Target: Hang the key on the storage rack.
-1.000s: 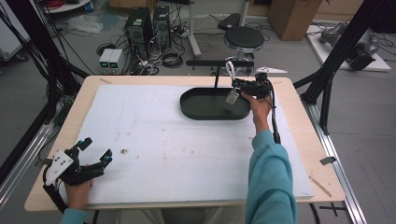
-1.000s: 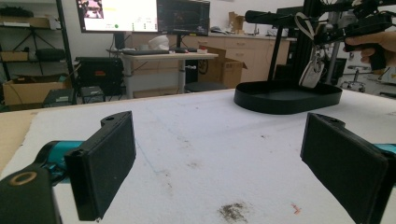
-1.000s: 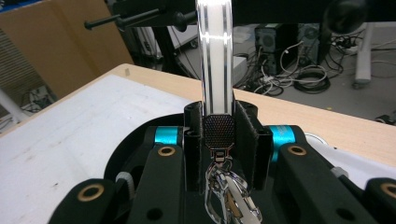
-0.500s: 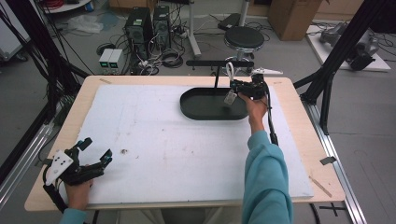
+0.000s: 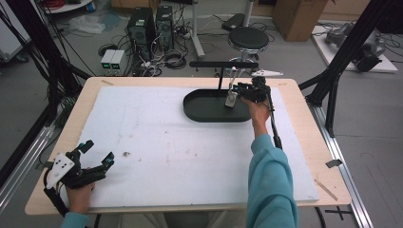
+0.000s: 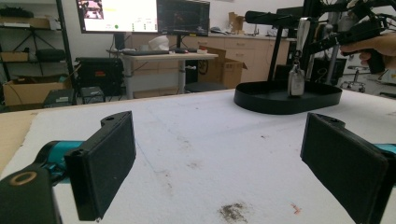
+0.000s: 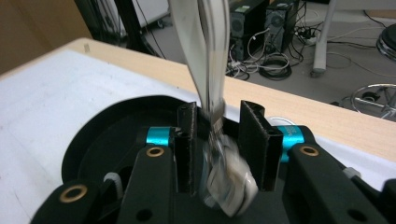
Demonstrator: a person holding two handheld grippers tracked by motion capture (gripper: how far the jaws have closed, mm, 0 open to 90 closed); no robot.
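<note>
**Right jaws loosen around a hanging watch over the black tray**

At the near left corner of the white table cover (image 5: 142,142), the left gripper (image 5: 97,159) rests low in the person's hand, its jaws spread wide with nothing between them. In the left gripper view the two black pads (image 6: 105,163) stand far apart over bare cover, with a dark smudge (image 6: 233,211) on the surface just ahead of them.

Farther right and toward the far edge lies the black oval tray (image 5: 204,111). A black T-shaped stand (image 5: 221,66) rises from it, and a silver watch (image 5: 231,97) hangs by its band from the crossbar, its case dangling just above the tray floor.

The right gripper (image 5: 240,95) reaches in from the right, level with the watch case. Its jaws have just been opening: in the right gripper view the pads (image 7: 254,140) stand a little apart on either side of the blurred watch case (image 7: 229,182), with a gap visible on each side, so the watch sits between them without being pinched. The band (image 7: 208,51) runs straight up out of that view.
</note>
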